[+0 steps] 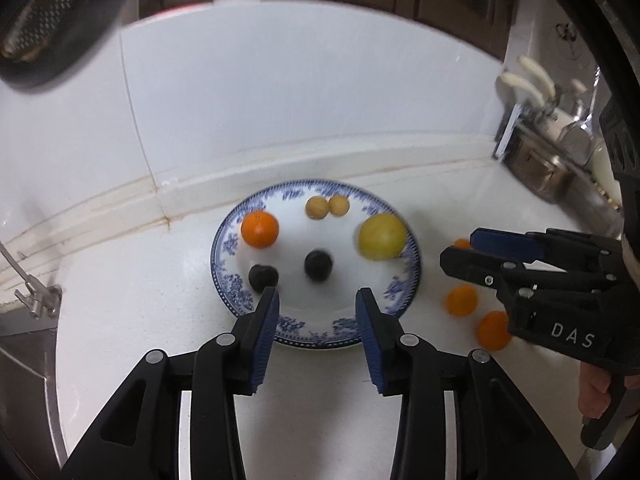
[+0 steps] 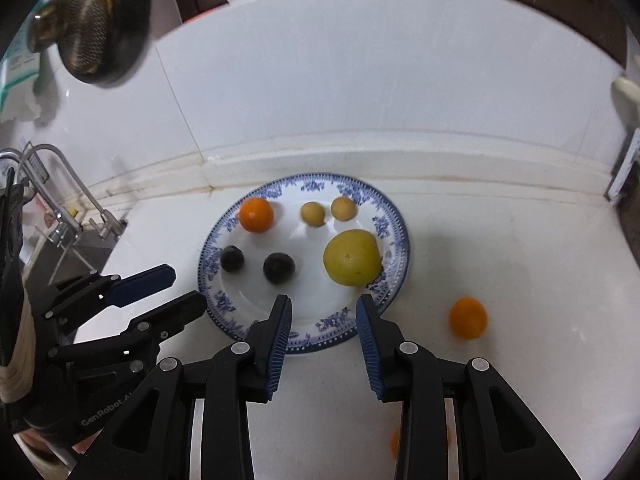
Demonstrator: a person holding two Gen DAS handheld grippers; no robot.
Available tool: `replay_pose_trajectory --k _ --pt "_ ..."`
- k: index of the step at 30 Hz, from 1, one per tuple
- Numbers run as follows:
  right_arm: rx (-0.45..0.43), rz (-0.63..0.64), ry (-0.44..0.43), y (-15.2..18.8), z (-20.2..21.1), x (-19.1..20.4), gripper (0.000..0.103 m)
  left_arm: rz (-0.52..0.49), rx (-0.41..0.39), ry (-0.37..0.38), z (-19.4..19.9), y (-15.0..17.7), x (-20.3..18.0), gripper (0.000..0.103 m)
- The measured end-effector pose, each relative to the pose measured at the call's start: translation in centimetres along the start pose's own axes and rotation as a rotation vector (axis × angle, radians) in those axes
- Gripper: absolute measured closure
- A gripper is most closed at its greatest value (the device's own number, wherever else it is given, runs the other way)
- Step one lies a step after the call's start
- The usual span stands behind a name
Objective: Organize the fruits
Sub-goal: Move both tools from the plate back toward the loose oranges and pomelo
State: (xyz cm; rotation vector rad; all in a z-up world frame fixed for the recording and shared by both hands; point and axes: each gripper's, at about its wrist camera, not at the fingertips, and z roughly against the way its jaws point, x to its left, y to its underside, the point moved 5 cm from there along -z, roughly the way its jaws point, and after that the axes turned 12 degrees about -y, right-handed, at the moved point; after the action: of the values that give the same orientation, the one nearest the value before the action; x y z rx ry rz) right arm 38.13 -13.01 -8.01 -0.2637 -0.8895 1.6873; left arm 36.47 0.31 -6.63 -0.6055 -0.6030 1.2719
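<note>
Across the middle of both frames runs a glossy white worktop [image 1: 120, 280], backed by a smooth white tiled wall [image 1: 280, 100] with a stained seam along the joint. At frame centre lies a round shallow plate [image 1: 228, 280] of glazed china with a blue floral rim. On it, from largest: a dull yellow round fruit [image 1: 382, 236], a bright orange [image 1: 260, 229], two matte dark plums [image 1: 318, 265] and two small tan nuts [image 1: 327, 207]. Lower right, three small oranges [image 1: 462, 300] rest on bare worktop, beside the right hand-held gripper [image 1: 456, 250], its jaws apart and holding nothing. At bottom centre the left hand-held gripper [image 1: 318, 300] stands apart over the plate's near rim. A metal tap [image 2: 60, 184] fills the left edge.
</note>
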Motion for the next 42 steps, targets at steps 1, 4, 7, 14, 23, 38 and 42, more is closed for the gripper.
replay_pose_trajectory --k 1,4,7,14,23,38,42 --pt "-0.016 0.004 0.007 0.1 0.7 0.1 0.062 0.003 -0.011 0.006 0.5 -0.1 -0.1 0.059" --pt "-0.047 0.012 0.025 0.3 2.5 0.4 0.06 0.005 -0.041 0.012 2.1 -0.3 -0.5 0.057" --pt "-0.074 0.008 0.03 0.9 4.3 0.5 0.06 0.004 -0.067 0.012 3.5 -0.5 -0.9 0.05" --pt "-0.135 0.008 0.074 2.5 7.9 0.5 0.051 -0.025 -0.121 0.022 6.1 -0.1 -2.8 0.044" --pt "-0.165 -0.014 0.153 5.6 11.7 -1.0 0.047 -0.085 -0.133 0.068 7.6 1.0 -6.2 0.038" --pt "-0.159 -0.061 0.23 10.0 15.0 -4.2 0.047 -0.217 -0.175 0.151 8.4 2.5 -11.7 0.037" --pt "-0.138 -0.056 0.235 10.8 14.7 -4.8 0.047 -0.245 -0.183 0.197 7.9 3.0 -12.5 0.037"
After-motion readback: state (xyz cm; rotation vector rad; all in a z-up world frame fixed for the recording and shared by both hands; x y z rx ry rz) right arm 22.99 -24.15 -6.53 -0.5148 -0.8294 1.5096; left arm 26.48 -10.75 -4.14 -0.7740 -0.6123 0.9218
